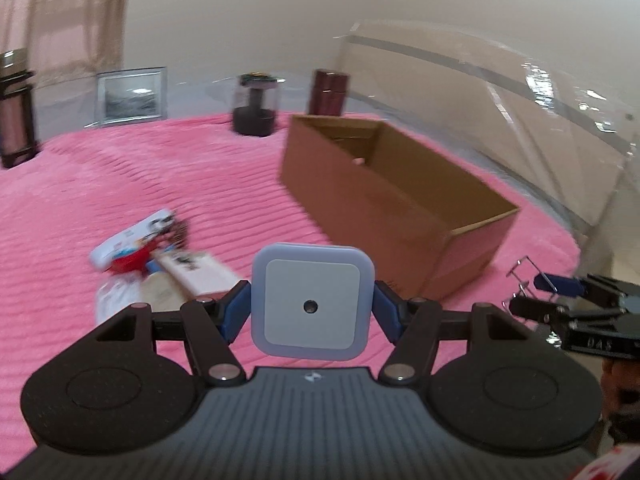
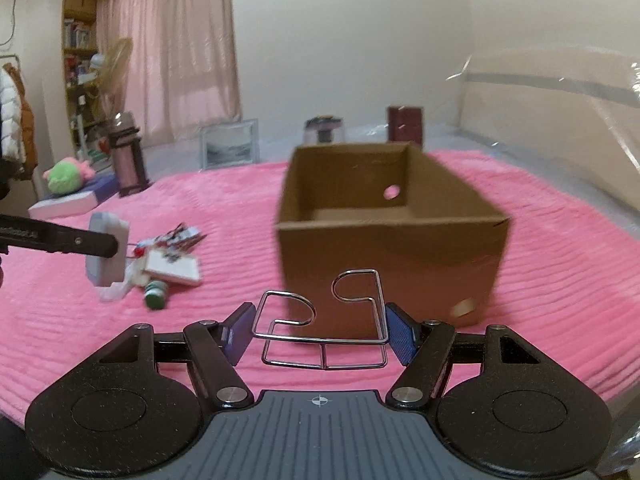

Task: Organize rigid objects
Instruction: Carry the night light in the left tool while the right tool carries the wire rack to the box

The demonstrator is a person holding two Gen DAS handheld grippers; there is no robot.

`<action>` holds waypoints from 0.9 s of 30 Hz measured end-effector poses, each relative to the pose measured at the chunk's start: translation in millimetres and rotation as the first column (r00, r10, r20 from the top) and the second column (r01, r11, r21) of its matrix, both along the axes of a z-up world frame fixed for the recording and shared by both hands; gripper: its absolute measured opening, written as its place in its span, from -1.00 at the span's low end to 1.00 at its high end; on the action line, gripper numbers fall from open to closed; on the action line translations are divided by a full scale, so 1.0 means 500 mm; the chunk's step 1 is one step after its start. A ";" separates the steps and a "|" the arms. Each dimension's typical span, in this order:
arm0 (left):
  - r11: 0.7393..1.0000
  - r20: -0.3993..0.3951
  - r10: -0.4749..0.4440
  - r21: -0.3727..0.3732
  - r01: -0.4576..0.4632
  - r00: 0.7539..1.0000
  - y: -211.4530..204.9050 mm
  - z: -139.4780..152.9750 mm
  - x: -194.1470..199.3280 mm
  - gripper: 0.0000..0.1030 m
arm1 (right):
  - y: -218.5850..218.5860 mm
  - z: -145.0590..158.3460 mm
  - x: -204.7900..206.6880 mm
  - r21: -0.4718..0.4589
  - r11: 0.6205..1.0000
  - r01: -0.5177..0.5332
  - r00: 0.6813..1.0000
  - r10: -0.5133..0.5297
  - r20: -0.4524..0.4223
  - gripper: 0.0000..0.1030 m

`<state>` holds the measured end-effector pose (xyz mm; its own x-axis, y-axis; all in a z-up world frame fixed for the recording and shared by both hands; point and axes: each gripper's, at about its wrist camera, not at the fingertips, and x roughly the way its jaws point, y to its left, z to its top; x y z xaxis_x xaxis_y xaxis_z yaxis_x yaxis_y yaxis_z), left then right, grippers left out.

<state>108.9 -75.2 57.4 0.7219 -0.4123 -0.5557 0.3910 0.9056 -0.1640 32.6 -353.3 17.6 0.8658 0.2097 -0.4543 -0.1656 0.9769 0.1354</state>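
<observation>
Cardboard box [image 2: 392, 232] sits on pink blanket [image 2: 240, 328]; left tongs [image 1: 312, 308] pinch night light [image 1: 312, 300], right tongs [image 2: 320, 330] wire rack [image 2: 324, 332].

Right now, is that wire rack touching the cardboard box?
Apart. In the left wrist view the wire rack, held in the right gripper, hangs clear of the box, with pink blanket showing between them.

You are in a home bedroom: a bed under a pink blanket [image 2: 400, 360], pink curtains [image 2: 172, 52], a crowded bookshelf [image 2: 80, 40], a standing fan [image 2: 116, 64], a hanging jacket [image 2: 14, 116] and a plush toy [image 2: 64, 176].
</observation>
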 end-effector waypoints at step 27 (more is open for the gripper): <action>0.694 -0.066 -0.658 0.332 0.639 0.750 -0.336 0.114 0.305 0.17 | -0.139 0.151 0.407 -0.340 0.688 -0.641 0.766 0.601 -0.229 0.27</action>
<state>261.5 -243.3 114.2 0.3741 -0.5999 -0.7072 0.9000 0.4188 0.1208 236.1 -423.0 93.2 0.5502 0.4795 -0.6836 -0.7593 0.6279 -0.1707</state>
